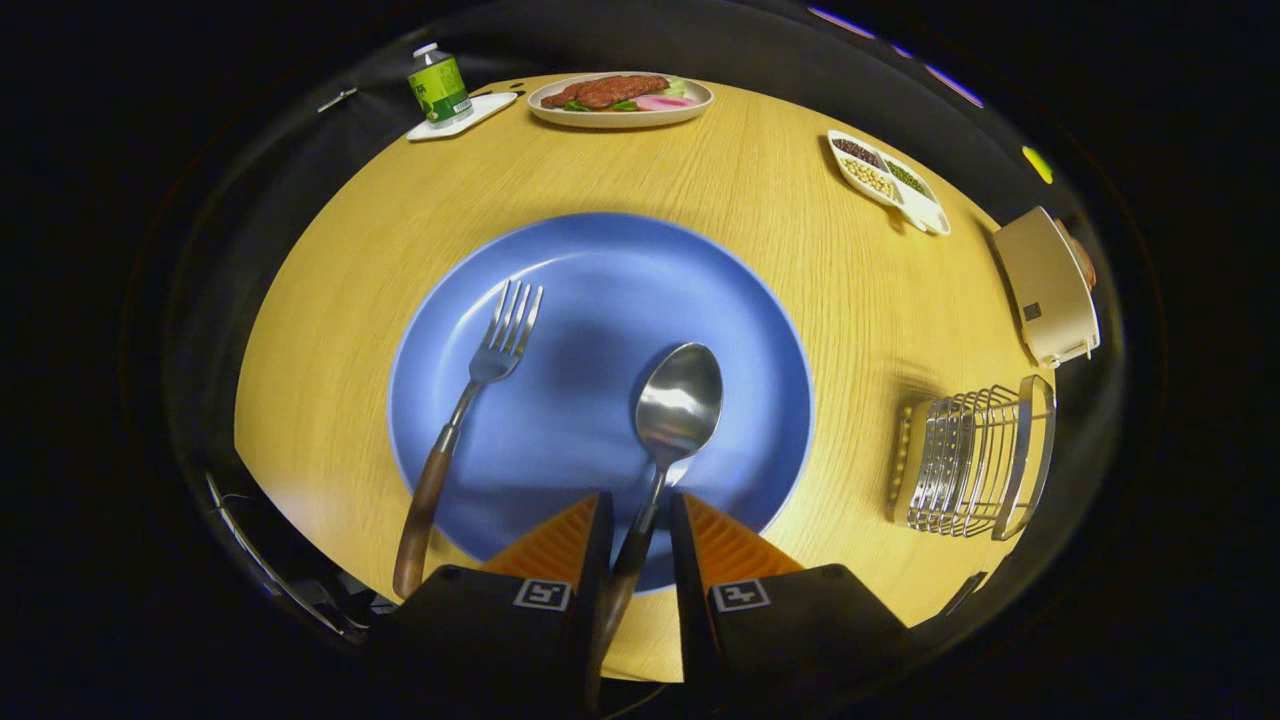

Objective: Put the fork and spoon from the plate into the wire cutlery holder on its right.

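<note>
Straddling the spoon's handle, the gripper (640,520) sits at the bottom centre of the frame, its jaws narrowly apart with a finger on each side of the handle; I cannot tell whether either finger actually touches it. The spoon (672,420) lies on the blue plate (600,270), bowl up toward the middle of the plate, its dark handle running down past the plate's near rim between the 2 fingers.

Left of the spoon, the fork (480,390) lies on the same plate, tines pointing toward the upper middle, its wooden handle hanging over the plate's lower left rim onto the counter (780,200). Fork and spoon are apart, not touching.

At the right of the frame, beside the plate and clear of it, stands the wire cutlery holder (975,462), shown tipped by the lens; nothing can be seen inside it. Above it, at the right edge, is a cream box-shaped appliance (1047,288). Toward the upper right rests a white divided dish (890,180) with beans in 3 compartments. At the top centre is a pale plate of food (620,100) with browned meat and greens. In the upper left, a green bottle (438,88) stands on a small white tray (465,115)
</note>
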`<act>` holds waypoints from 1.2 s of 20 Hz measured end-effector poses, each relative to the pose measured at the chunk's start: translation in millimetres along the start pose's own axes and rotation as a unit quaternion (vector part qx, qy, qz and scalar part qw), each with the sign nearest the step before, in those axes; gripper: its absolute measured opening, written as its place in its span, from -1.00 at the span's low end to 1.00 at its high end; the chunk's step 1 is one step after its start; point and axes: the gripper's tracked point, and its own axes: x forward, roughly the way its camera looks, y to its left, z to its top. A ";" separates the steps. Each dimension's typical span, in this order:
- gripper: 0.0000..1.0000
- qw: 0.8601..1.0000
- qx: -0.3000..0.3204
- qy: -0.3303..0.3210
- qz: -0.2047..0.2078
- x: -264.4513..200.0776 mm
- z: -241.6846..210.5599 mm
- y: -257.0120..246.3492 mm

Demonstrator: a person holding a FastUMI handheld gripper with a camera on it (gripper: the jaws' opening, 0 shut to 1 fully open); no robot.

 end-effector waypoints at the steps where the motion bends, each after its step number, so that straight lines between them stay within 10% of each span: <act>1: -0.54 1.000 -0.001 -0.011 -0.001 0.6 2.7 -2.4; 4: -0.87 0.999 -0.001 -0.032 0.023 -2.6 7.7 4.6; 24: -0.87 0.984 0.050 -0.134 0.106 -87.9 44.3 -21.9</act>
